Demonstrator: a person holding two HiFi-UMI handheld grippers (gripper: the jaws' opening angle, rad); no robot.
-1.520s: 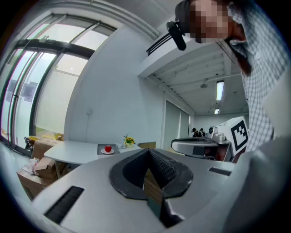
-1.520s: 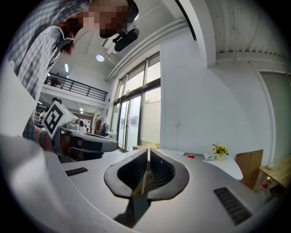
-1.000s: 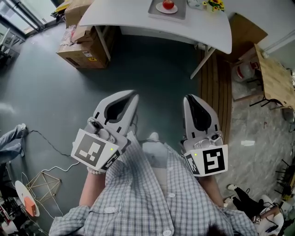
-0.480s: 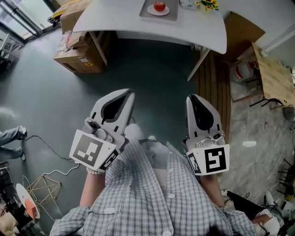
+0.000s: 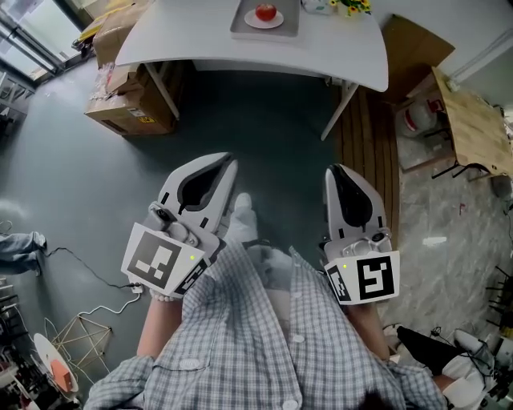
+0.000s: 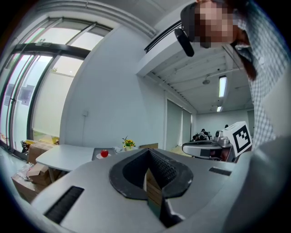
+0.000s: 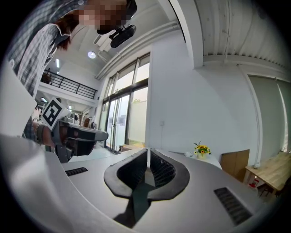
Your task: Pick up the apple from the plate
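Note:
A red apple [image 5: 265, 12] sits on a small white plate [image 5: 264, 22] on a grey tray [image 5: 241, 26], far ahead on a white table [image 5: 337, 48]. The left gripper view shows the same apple [image 6: 104, 154] as a small red dot on the distant table. Both grippers are held close to the person's chest, well short of the table. My left gripper [image 5: 227, 162] has its jaws together with nothing between them. My right gripper [image 5: 334, 171] is likewise shut and empty. Its own view hides the apple behind the jaws.
Yellow flowers [image 5: 351, 6] stand at the table's right end. Cardboard boxes [image 5: 128, 104] lie under the table's left side. A wooden board [image 5: 417, 48] and wooden table [image 5: 473, 128] stand to the right. Cables [image 5: 96, 272] lie on the grey floor.
The table with the apple has shifted left and up in the head view. A white shoe now shows between the grippers. Both grippers keep their pose.

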